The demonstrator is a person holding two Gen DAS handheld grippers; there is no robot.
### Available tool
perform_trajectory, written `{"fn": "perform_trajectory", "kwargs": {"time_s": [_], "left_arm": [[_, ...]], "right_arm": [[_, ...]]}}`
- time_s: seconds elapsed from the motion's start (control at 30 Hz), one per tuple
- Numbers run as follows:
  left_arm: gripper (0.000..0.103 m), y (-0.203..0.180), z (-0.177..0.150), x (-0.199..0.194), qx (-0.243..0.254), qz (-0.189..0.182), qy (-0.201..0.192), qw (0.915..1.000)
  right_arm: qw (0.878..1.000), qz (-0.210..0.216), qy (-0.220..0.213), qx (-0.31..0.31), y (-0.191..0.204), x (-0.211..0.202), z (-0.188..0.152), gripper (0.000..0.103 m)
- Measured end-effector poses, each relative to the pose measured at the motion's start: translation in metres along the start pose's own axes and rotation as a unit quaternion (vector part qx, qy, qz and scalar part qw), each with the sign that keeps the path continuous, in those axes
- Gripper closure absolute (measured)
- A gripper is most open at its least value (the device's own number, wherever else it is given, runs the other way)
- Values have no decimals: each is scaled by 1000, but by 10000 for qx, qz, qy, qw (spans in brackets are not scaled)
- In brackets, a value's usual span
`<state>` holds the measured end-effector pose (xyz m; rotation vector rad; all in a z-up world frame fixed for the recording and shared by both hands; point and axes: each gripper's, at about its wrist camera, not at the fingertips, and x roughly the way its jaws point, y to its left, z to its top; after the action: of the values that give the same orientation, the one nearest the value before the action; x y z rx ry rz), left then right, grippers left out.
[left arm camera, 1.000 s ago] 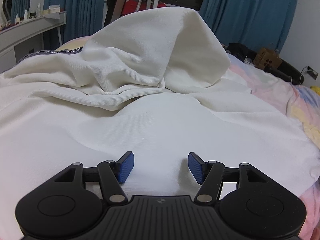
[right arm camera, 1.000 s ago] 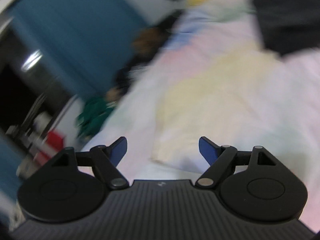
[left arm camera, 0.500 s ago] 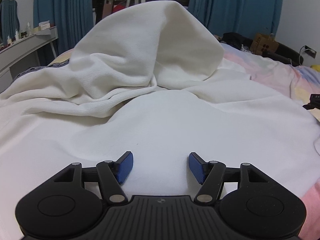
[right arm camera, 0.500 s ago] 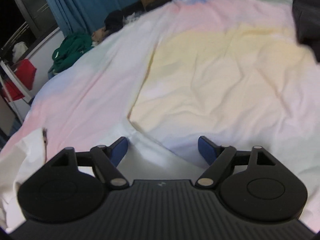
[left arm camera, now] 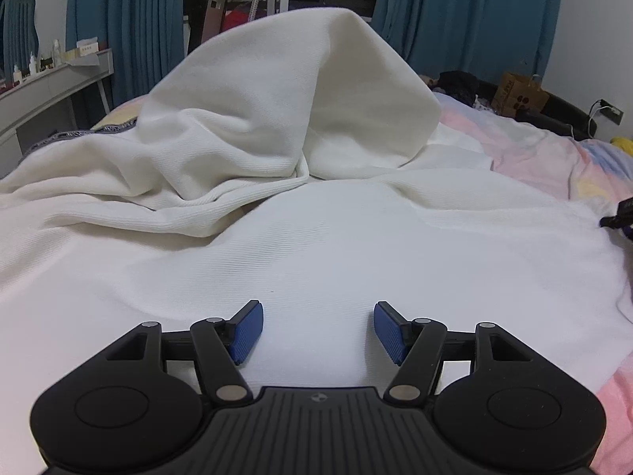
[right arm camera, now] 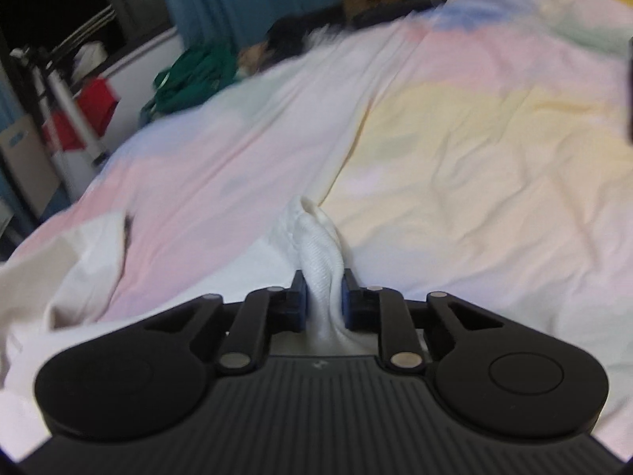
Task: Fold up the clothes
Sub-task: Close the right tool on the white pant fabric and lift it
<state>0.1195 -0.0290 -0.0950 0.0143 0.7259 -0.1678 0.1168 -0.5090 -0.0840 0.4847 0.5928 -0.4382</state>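
White knit garment (left arm camera: 316, 245) covers the near part of the bed (right arm camera: 474, 138), with one portion heaped into a tall peak at the far side, so the fold is barely begun. My right gripper (right arm camera: 323, 304) has its fingers (right arm camera: 299, 301) pressed together on a bunched ridge of the garment's edge, which pokes up between the blue pads; I judge I have pinched it here so I can lift that edge and carry it across. My left gripper (left arm camera: 317, 332) hovers low over the flat stretch of fabric with its fingers (left arm camera: 247, 332) spread wide, gripping nothing, probably ready to pin or catch the cloth on its side. Pastel bedding lies bare beyond the garment's edge.
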Motion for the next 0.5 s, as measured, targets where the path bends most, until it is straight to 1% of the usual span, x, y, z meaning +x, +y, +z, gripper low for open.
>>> {"fn": "perform_trajectory", "kwargs": {"time_s": [0.07,0.17,0.27,0.3,0.33,0.4,0.43,0.47,0.5], "left_arm": [[38,0,0,-1,-4,19,-23,10000],[39,1,0,-1,-13,62,-37,10000],[39,1,1,-2,-29,106,-100,9999],[38,1,2,-3,-29,116,-133,9998],[38,1,3,-5,-29,117,-170,9998],[38,0,4,-7,-37,116,-235,9997],[38,1,5,-8,-46,108,-244,9996],[38,1,5,-8,-56,99,-248,9996],[38,1,5,-8,-65,75,-247,9996]], "right_arm": [[9997,-92,-170,180,-7,0,1,83],[9997,-123,-186,123,-16,9,-9,82],[9993,-121,-266,236,-18,8,-9,74],[9988,-175,-353,305,-17,4,-7,69],[9976,-230,-528,375,-13,-3,-5,64],[9940,-273,-946,478,-3,-19,-1,60],[9928,-177,-1081,480,6,-28,0,56],[9919,-52,-1179,474,15,-37,1,54],[9916,170,-1184,481,26,-44,1,50]]}}
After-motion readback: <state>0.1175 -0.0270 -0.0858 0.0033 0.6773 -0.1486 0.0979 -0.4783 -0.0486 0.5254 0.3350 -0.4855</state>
